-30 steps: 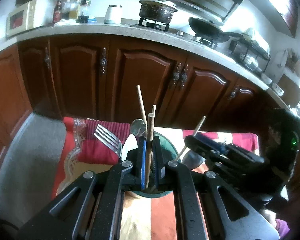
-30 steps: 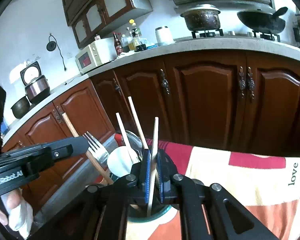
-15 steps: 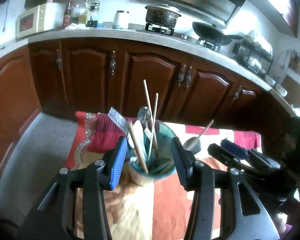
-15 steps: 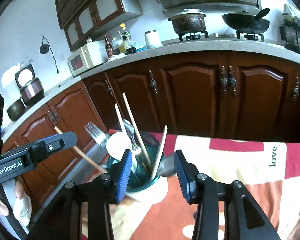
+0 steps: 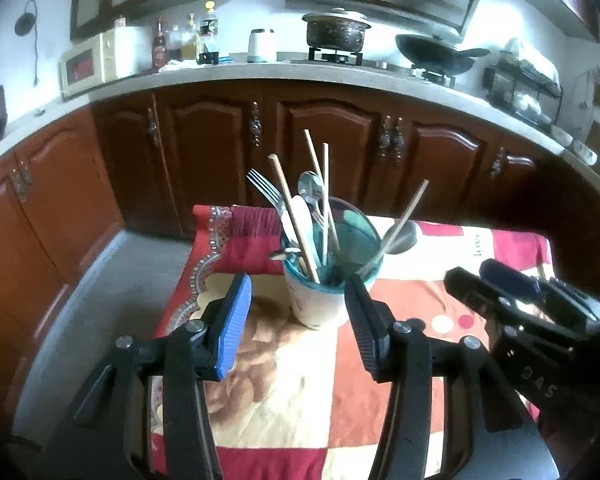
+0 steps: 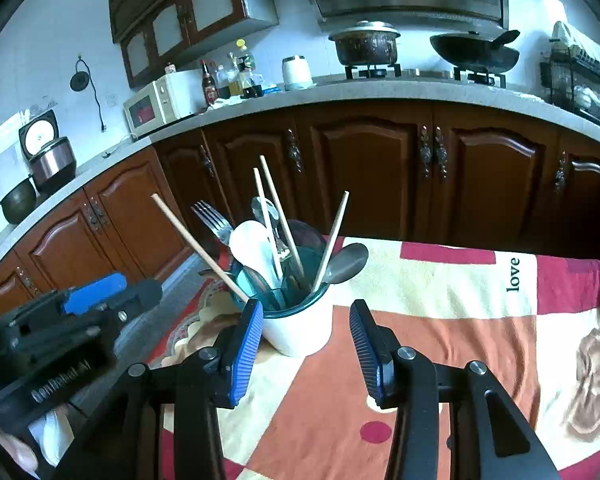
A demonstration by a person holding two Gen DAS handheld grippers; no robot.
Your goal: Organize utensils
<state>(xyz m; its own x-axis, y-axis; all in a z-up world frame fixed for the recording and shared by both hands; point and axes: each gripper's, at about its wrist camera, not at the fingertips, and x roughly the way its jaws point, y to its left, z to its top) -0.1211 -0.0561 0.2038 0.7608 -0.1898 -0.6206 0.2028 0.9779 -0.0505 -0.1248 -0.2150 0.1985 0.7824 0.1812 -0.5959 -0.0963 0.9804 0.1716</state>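
A white cup with a teal inside (image 5: 319, 304) stands on the patterned tablecloth (image 5: 284, 392). It holds several wooden chopsticks (image 5: 294, 220), a fork (image 5: 265, 192), a white spoon (image 5: 303, 220) and metal spoons (image 5: 400, 236). My left gripper (image 5: 298, 312) is open and empty, just short of the cup. My right gripper (image 6: 306, 334) is open and empty, in front of the cup (image 6: 298, 328), whose chopsticks (image 6: 278, 216), fork (image 6: 210, 216) and spoon (image 6: 346, 262) stick out. Each gripper shows in the other's view.
Dark wooden kitchen cabinets (image 5: 332, 148) run behind the table under a grey counter with a microwave (image 6: 158, 102), bottles (image 6: 240, 76), a pot (image 6: 366, 46) and a wok (image 6: 474, 54). The table's left edge (image 5: 180, 292) drops to a grey floor.
Both grippers were shut on chopsticks over the cup a second ago. They opened, left the chopsticks in the cup and drew back from it.
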